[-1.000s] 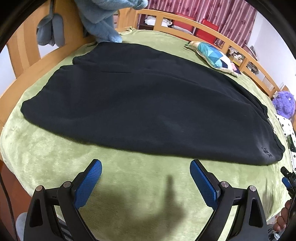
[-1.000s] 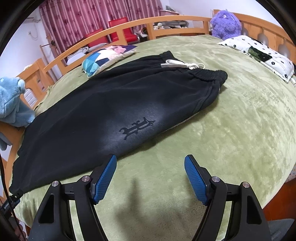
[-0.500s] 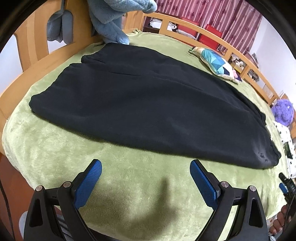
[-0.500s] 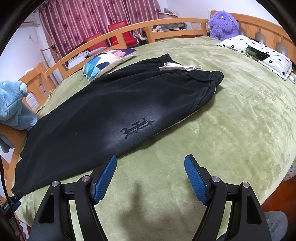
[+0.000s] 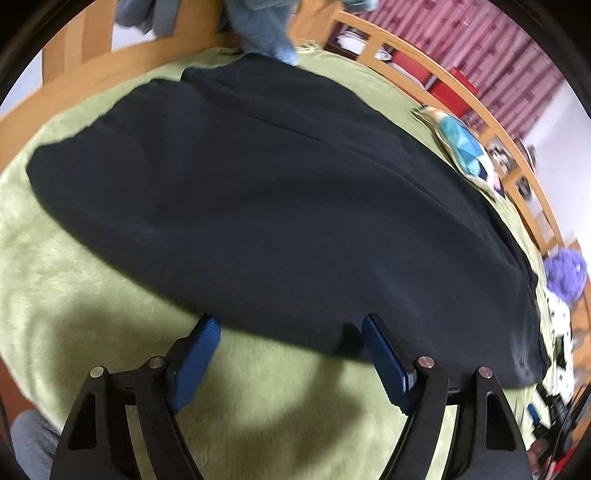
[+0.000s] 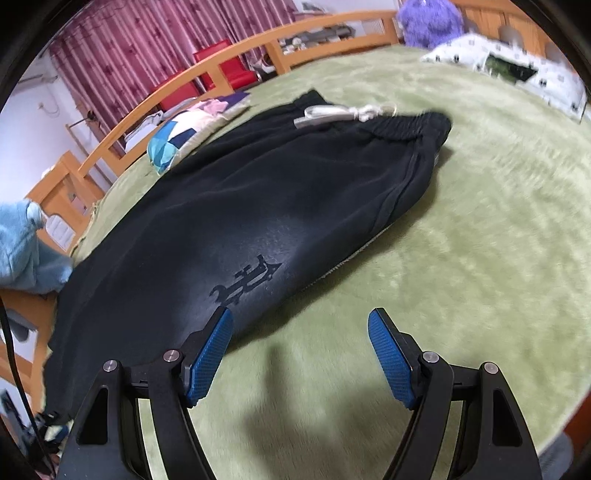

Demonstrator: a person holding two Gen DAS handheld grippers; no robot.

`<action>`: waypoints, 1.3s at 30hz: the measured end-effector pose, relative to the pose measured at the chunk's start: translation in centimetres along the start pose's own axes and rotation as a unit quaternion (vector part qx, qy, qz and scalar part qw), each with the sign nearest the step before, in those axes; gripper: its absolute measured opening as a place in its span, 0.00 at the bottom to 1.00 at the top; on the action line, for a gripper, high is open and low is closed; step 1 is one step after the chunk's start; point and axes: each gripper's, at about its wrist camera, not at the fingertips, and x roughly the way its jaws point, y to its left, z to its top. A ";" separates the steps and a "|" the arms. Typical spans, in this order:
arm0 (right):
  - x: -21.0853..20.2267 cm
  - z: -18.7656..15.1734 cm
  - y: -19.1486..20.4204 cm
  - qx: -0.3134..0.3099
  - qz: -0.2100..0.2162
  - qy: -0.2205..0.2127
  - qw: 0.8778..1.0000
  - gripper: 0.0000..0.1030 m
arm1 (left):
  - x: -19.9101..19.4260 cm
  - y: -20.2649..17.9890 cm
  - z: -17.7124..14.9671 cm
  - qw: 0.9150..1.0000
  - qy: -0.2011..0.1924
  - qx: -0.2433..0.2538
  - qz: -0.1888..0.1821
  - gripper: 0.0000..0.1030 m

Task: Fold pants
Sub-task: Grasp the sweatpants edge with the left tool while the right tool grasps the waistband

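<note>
Black pants point(image 5: 277, 192) lie flat and lengthwise on a green blanket point(image 5: 74, 277). In the left wrist view my left gripper point(image 5: 290, 325) is low at their near edge. Its jaws are closing, and that edge of the cloth runs between the blue fingertips point(image 5: 207, 332) without being pinched. In the right wrist view the pants point(image 6: 258, 206) show a dark logo point(image 6: 247, 282) and a white drawstring point(image 6: 332, 112) at the waistband. My right gripper point(image 6: 301, 315) is open by the logo, its left fingertip over the cloth edge and its right one over blanket point(image 6: 480, 240).
A patterned cushion point(image 5: 461, 147) lies beyond the pants near the wooden bed rail point(image 6: 229, 62). A blue plush toy point(image 5: 266, 26) sits at the leg end. A purple plush point(image 6: 428, 18) and a spotted white pillow point(image 6: 517, 70) are past the waistband.
Both grippers have come down and forward to the pants' near edge. The left jaws stand narrower than before. The right jaws keep the same width.
</note>
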 end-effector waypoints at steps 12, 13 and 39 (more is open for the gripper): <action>4.3 4.7 2.7 -0.002 0.028 0.014 1.000 0.13 | -1.7 -2.0 5.8 0.999 -0.035 -0.008 0.005 0.11; 3.5 5.5 3.6 -0.018 0.028 0.004 0.999 0.13 | -2.6 -2.7 6.5 0.999 -0.046 0.000 0.002 0.11; 15.8 26.1 18.8 -0.070 0.038 -0.043 0.996 0.13 | 6.4 -17.4 26.0 0.979 -0.153 0.128 0.050 0.12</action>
